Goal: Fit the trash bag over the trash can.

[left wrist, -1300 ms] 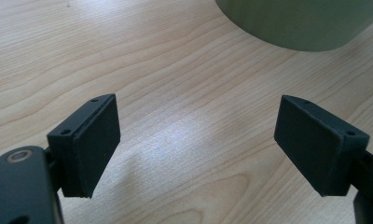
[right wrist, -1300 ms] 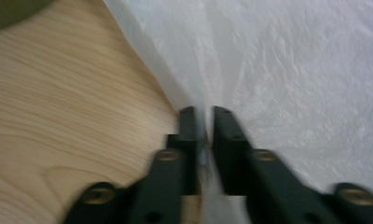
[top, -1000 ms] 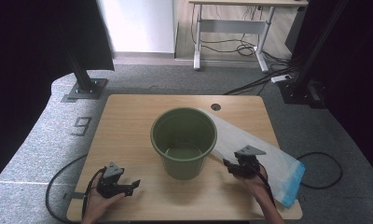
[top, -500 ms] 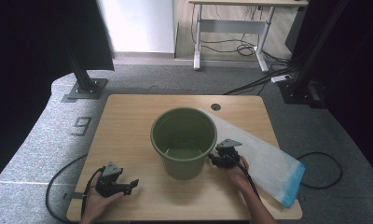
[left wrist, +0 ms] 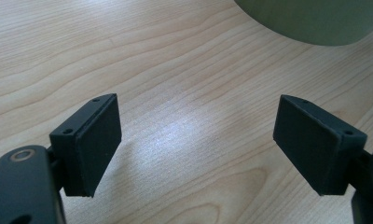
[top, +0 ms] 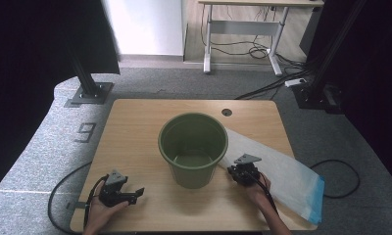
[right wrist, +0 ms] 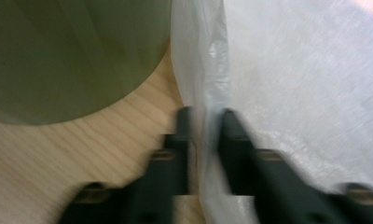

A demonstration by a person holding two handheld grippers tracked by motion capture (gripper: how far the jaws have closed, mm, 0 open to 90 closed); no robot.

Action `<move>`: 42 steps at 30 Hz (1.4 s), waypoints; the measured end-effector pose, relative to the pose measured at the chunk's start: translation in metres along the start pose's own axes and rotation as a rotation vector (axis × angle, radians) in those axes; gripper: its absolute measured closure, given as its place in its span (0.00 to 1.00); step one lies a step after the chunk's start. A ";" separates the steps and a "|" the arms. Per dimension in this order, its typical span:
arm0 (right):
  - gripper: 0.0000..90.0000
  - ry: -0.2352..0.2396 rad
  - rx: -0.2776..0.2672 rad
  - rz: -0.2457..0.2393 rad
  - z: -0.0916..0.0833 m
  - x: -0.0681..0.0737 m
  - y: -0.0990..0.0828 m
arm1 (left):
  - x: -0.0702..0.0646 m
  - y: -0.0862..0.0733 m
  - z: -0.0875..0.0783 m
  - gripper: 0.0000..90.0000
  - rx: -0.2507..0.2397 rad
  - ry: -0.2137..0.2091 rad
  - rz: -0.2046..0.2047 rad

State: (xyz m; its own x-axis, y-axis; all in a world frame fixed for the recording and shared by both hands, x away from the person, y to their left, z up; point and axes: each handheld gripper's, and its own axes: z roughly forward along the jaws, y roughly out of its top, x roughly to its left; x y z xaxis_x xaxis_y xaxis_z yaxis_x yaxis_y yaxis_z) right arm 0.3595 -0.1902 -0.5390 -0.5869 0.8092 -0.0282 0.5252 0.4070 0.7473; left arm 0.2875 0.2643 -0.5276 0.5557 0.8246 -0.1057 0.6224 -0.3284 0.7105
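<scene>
We see the green bucket standing mid-table, with the clear plastic bag lying flat just right of it. Our right gripper, its jaws having just been closing, pinches the bag's edge beside the bucket's base. Our left gripper rests released, low left of the bucket

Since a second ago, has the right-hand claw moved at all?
Yes. The right claw slid left across the plastic bag toward the green bucket, closing on the bag's edge.
</scene>
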 end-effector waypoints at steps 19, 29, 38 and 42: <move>0.98 -0.010 -0.062 0.000 0.021 -0.005 0.034 | 0.003 -0.001 -0.004 0.17 -0.013 0.002 -0.001; 0.98 -0.016 -0.283 0.116 -0.045 -0.028 0.062 | 0.004 -0.001 -0.004 0.17 -0.015 0.002 -0.007; 0.98 -0.042 -0.440 0.184 -0.081 -0.037 0.070 | 0.003 -0.001 -0.003 0.17 -0.014 0.001 -0.010; 0.98 -0.049 -0.494 0.191 -0.097 -0.037 0.078 | 0.003 -0.001 -0.004 0.17 -0.016 0.002 -0.010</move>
State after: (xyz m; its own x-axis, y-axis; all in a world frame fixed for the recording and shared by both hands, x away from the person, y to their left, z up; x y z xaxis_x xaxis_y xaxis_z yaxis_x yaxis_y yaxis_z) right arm 0.3625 -0.2299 -0.4150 -0.4734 0.8731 0.1162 0.2599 0.0124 0.9655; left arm 0.2867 0.2693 -0.5263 0.5480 0.8290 -0.1114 0.6194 -0.3127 0.7202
